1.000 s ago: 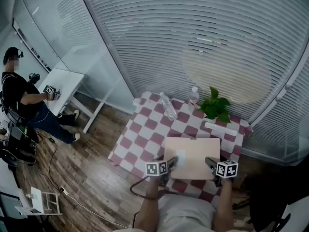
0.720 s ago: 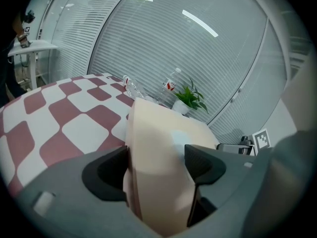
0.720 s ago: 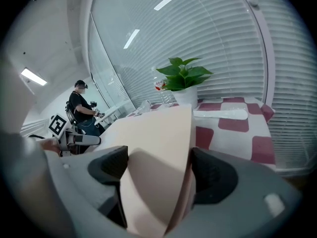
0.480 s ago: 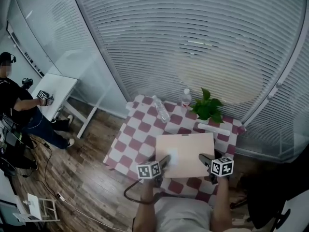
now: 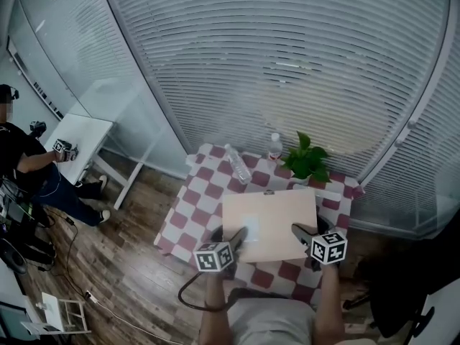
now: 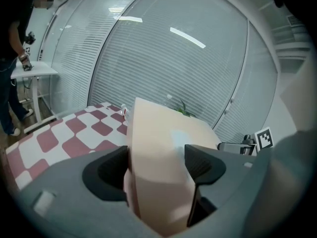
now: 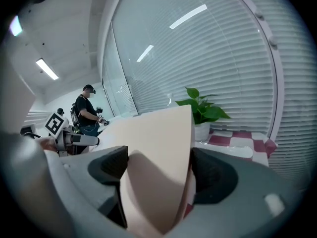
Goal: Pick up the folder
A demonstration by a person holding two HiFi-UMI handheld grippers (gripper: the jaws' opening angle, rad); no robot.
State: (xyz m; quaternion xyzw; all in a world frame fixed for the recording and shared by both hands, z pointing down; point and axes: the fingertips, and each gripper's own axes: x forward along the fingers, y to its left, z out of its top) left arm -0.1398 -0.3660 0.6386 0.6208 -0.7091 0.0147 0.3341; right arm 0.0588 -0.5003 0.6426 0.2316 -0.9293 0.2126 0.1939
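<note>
A beige folder [image 5: 272, 221] is held above the red-and-white checked table [image 5: 194, 214], lifted off the cloth. My left gripper [image 5: 236, 237] is shut on its near left edge, and in the left gripper view the folder [image 6: 163, 152] fills the gap between the jaws. My right gripper [image 5: 300, 234] is shut on the near right edge; the right gripper view shows the folder [image 7: 153, 157] clamped there too. A pale label patch [image 5: 249, 223] sits on the folder's top.
A potted green plant [image 5: 305, 160], a standing water bottle [image 5: 274, 146] and a lying clear bottle [image 5: 237, 165] are at the table's far side, by a white tube [image 5: 333, 193]. Blinds close off the back. A person [image 5: 21, 165] stands at a white desk [image 5: 79, 144] far left.
Both grippers have risen with the folder, which now sits higher and larger in the head view. The head camera has shifted a little, so the table appears lower left.
</note>
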